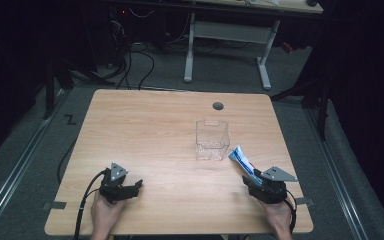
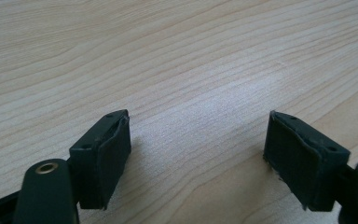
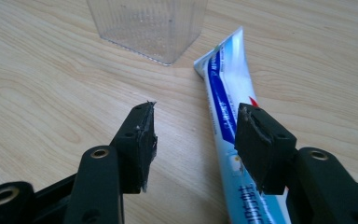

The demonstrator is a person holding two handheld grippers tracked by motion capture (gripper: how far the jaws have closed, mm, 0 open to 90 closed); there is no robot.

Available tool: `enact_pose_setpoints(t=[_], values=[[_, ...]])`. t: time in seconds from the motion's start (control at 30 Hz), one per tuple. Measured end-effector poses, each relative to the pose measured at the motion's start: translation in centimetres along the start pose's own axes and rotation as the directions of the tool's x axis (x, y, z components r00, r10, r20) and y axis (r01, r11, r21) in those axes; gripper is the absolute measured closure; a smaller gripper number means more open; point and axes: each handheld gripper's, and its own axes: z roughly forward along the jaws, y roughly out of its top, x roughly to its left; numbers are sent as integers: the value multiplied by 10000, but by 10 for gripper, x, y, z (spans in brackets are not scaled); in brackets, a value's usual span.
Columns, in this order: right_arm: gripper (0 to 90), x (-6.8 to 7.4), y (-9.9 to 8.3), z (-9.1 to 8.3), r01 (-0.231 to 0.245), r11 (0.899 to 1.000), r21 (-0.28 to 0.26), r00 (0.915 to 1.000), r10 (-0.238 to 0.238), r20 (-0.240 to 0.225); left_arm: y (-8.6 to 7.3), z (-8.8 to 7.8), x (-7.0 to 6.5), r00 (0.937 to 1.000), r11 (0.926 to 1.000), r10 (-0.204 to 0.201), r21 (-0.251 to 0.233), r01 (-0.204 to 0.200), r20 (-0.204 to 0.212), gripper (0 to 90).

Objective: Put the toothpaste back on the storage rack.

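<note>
Your right tool [image 3: 193,135] sits low near the worktop's [image 1: 145,125] near right corner, jaws apart and clamped on nothing. The toothpaste tube [image 3: 226,112] lies flat on the wood, running under the right-hand jaw and past it, so one jaw rides over the tube while the other stands on bare wood beside it. The tube's flat crimped end points toward the clear plastic box [image 3: 149,28] and lies just beside the box's near corner; whether they touch, I cannot tell.

Your left tool [image 2: 198,154] rests near the worktop's near left corner, jaws wide apart over bare wood, holding nothing.

Handling, as a judgement:
- The tube looks light and soft-walled, with a glossy printed skin. Expect it to dent under the pads and to slip if pinched lightly.
- It looks fuller toward your hand and thins to a flat seam at the far end. The seam is stiff but thin and lies hard against the wood.
- Take hold across the body's width, in the fuller part, with the jaws straddling both long edges. As they stand now, they do not straddle it.
- The box looks thin, rigid and light, standing upright with its mouth open. A nudge would likely slide it.
</note>
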Motion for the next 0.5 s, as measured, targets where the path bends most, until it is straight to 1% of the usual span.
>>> enact_pose_setpoints(t=[0.17,0.23,0.5], values=[[476,-5,3,-2,-19,10000,56,9999,18,109,0,0,0,10000,10000,2,3,-2,3,231],[476,-7,6,-1,12,9999,157,9999,-14,135,0,0,0,10000,10000,2,0,-2,0,231],[473,-12,17,1,235,9986,480,9994,-247,245,0,0,0,10000,10000,0,1,0,4,231]])
